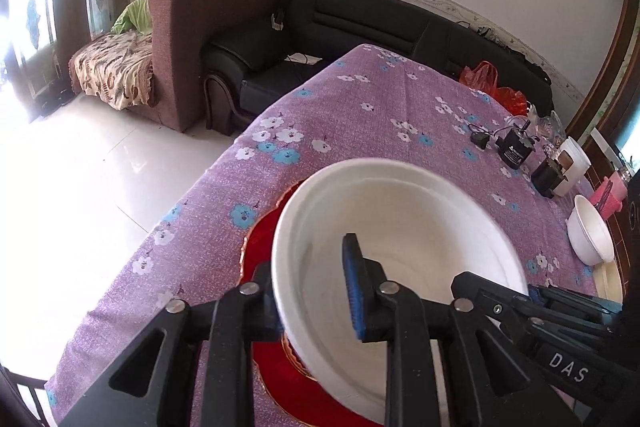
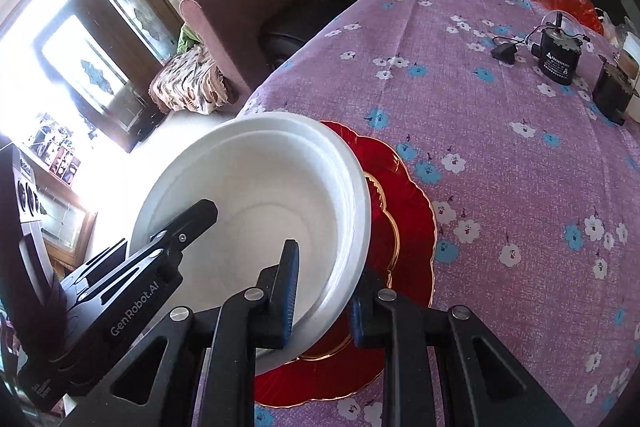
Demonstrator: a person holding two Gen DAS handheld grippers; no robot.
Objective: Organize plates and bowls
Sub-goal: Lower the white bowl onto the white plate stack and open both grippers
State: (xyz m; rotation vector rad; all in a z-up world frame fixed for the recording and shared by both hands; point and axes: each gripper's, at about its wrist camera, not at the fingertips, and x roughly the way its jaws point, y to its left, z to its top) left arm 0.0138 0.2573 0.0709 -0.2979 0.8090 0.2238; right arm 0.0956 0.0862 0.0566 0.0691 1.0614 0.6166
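A large white bowl (image 1: 404, 227) is held tilted just above a red scalloped plate with a gold rim (image 1: 266, 367) on the purple flowered tablecloth. My left gripper (image 1: 316, 291) is shut on the bowl's near left rim, one finger outside and one inside. My right gripper (image 2: 322, 291) is shut on the bowl's (image 2: 256, 211) right rim, over the red plate (image 2: 408, 227). The left gripper also shows in the right wrist view (image 2: 188, 223), inside the bowl. A smaller white bowl (image 1: 590, 237) stands on the table at the right.
The table (image 2: 500, 155) carries two black motors (image 2: 558, 57), a black adapter (image 2: 504, 53), a white cup (image 1: 574, 165), a pink item (image 1: 610, 193) and orange bags (image 1: 494, 83) at its far right. Sofas (image 1: 360, 27) and white floor lie beyond the left edge.
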